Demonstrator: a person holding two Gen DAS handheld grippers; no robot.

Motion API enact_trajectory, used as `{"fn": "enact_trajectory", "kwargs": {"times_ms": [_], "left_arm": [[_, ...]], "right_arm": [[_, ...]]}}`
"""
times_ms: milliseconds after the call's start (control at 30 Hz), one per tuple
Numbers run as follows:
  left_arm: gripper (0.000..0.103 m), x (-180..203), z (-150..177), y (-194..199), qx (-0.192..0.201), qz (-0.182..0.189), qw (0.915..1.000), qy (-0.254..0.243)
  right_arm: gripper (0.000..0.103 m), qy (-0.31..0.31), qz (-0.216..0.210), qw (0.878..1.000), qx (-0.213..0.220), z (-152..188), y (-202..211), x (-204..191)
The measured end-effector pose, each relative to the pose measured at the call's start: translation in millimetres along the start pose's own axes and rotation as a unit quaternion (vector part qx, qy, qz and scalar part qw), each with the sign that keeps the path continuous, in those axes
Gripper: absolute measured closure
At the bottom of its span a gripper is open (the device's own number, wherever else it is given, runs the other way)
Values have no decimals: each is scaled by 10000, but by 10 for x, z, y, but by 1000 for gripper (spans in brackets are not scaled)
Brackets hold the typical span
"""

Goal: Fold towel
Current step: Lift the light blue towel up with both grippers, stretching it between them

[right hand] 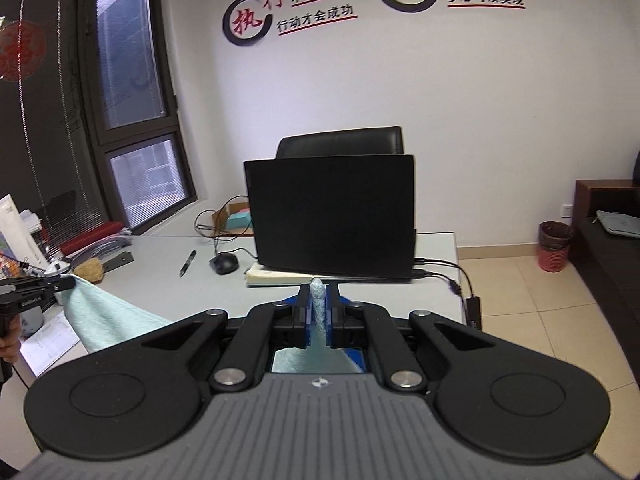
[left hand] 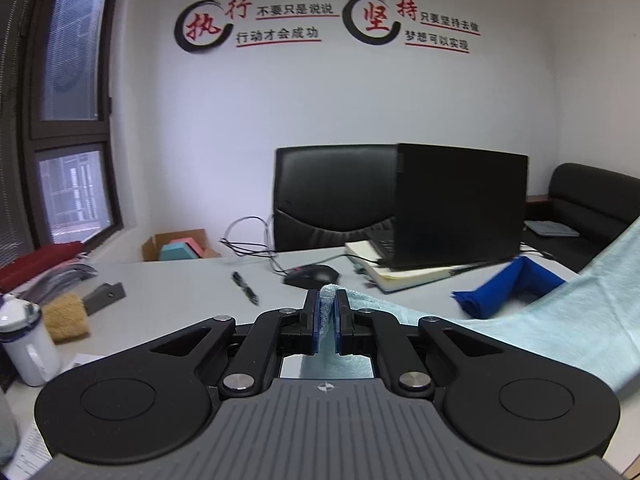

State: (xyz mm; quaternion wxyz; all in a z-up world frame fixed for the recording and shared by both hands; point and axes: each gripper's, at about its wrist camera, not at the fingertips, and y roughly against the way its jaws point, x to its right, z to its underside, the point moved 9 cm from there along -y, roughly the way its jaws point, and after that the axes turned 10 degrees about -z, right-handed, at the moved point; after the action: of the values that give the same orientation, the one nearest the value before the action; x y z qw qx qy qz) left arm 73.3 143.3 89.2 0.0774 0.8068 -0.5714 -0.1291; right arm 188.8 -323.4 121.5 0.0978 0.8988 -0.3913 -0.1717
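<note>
A light blue-green towel (left hand: 568, 320) hangs in the air, stretched between my two grippers above the grey desk (left hand: 180, 284). My left gripper (left hand: 329, 300) is shut on one corner of it, and the cloth runs off to the right edge of the left wrist view. In the right wrist view my right gripper (right hand: 319, 296) is shut on another corner of the towel (right hand: 108, 316), which sags to the left. There the left gripper (right hand: 66, 282) shows at the far left, pinching its corner, with a hand below it.
A black laptop (right hand: 332, 216) stands open on a notebook (right hand: 280, 276). A mouse (right hand: 224, 263), a pen (right hand: 187, 263), cables and a brush lie on the desk. A dark blue cloth (left hand: 504, 288) lies near the laptop. A white bottle (left hand: 24, 340) stands at the left. A black chair (left hand: 332, 196) is behind.
</note>
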Motion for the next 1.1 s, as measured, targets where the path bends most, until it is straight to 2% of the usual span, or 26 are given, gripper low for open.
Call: {"fn": "enact_trajectory", "kwargs": {"times_ms": [233,600,800,1100], "left_arm": [[95,-290,-159,-107,73,-305,9995,94],[95,-308,-455,-383,315,-444,9984,153],[95,-339,-725,-527,517,-538,9970,201],[95,-351,-1215,-385,1162,-574,9913,209]], "right_arm": [[97,-119,288,9994,176,-57,96,195],[97,-99,487,9976,482,-315,-66,283],[97,60,606,9963,611,-509,-195,300],[96,311,387,9913,1218,-951,-179,216]]}}
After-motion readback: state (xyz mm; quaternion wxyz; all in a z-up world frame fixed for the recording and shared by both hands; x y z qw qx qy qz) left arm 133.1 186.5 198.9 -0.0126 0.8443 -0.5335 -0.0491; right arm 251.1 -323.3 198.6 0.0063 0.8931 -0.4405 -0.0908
